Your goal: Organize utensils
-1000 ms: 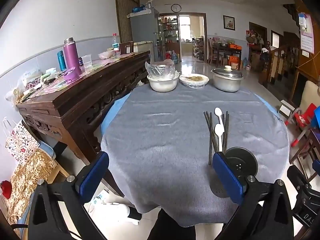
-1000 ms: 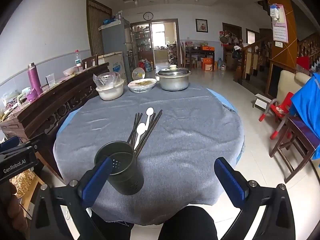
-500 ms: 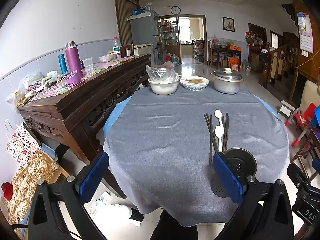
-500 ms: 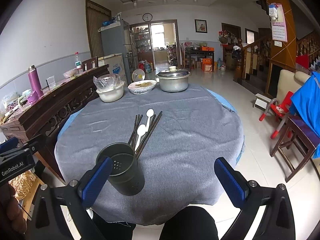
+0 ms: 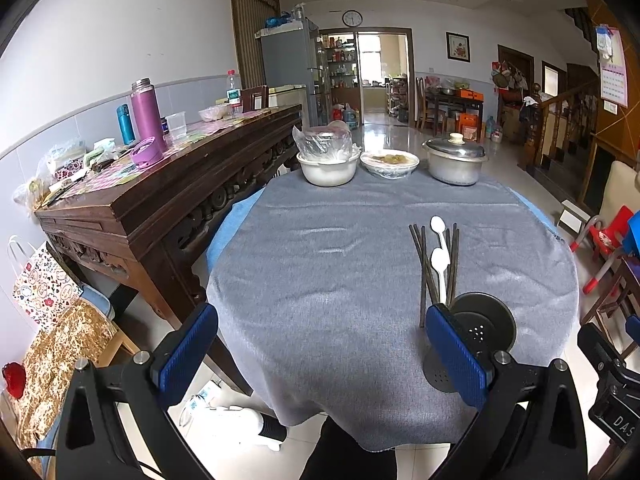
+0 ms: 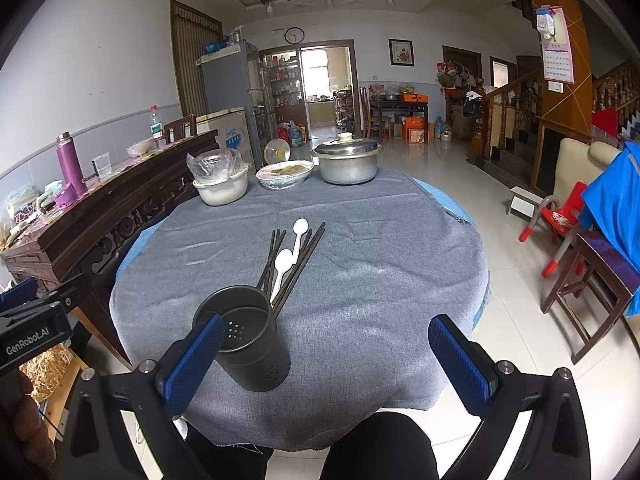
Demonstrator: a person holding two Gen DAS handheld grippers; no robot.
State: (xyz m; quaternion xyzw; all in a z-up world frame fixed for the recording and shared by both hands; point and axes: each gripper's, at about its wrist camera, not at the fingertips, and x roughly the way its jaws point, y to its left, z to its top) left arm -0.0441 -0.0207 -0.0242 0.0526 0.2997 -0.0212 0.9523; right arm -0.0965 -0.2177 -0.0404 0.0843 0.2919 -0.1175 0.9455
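- Your left gripper (image 5: 320, 354) and right gripper (image 6: 328, 364) hang spread wide, holding nothing.
- The perforated dark metal holder (image 6: 246, 338) stands upright on the grey woven counter (image 6: 384, 264).
- Slim dark chopsticks (image 6: 298, 262) and glossy white spoons (image 6: 286, 260) lie just beyond it.

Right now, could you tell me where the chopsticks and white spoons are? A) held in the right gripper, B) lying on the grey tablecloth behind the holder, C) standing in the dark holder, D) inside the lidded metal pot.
B: the chopsticks and white spoons lie flat on the grey tablecloth just behind the empty dark holder.

Utensil holder (image 6: 247, 336) before chopsticks (image 6: 294, 264).
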